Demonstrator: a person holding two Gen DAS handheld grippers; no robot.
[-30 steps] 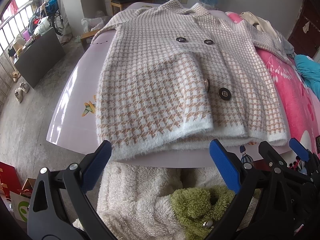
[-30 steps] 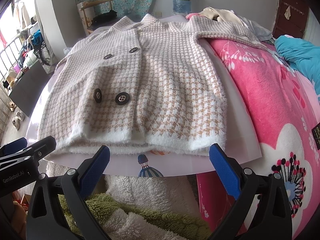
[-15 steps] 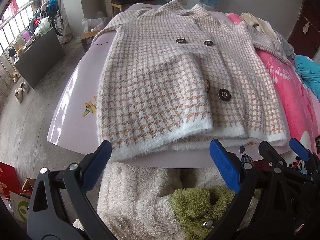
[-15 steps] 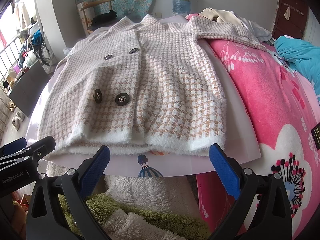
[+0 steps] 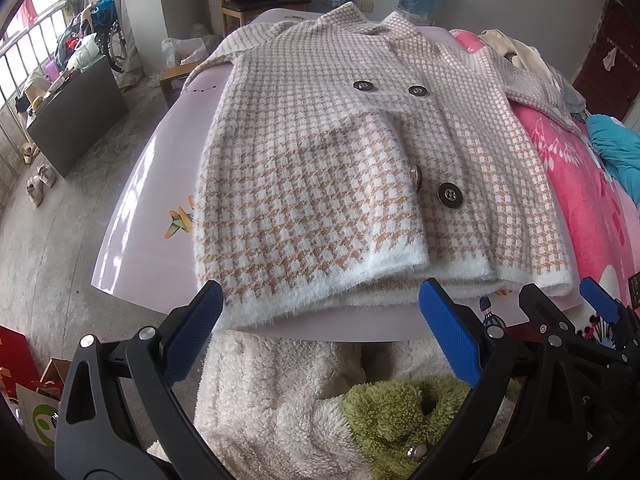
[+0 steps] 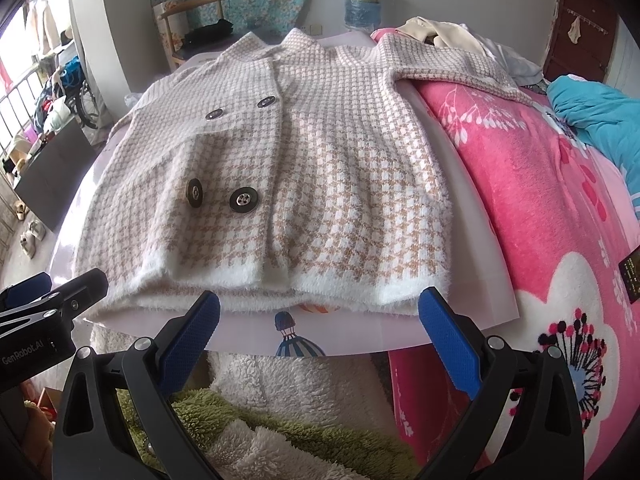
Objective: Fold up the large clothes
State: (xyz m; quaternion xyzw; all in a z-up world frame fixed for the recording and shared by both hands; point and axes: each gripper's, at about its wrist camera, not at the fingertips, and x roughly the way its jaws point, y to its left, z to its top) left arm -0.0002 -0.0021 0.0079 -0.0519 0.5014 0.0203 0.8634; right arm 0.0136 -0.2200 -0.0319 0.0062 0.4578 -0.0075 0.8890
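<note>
A beige and white houndstooth knit coat with dark buttons lies flat, front up, on a pale lilac board; it also shows in the right wrist view. Its fuzzy white hem faces me. Its right sleeve stretches onto the pink blanket. My left gripper is open and empty, just short of the hem's left half. My right gripper is open and empty, just short of the hem's right half. The right gripper's fingers show at the right of the left wrist view.
A pink flowered blanket covers the bed to the right, with a teal cloth on it. Cream and green fleece clothing lies below the board's near edge. A chair, water jug and dark cabinet stand behind and left.
</note>
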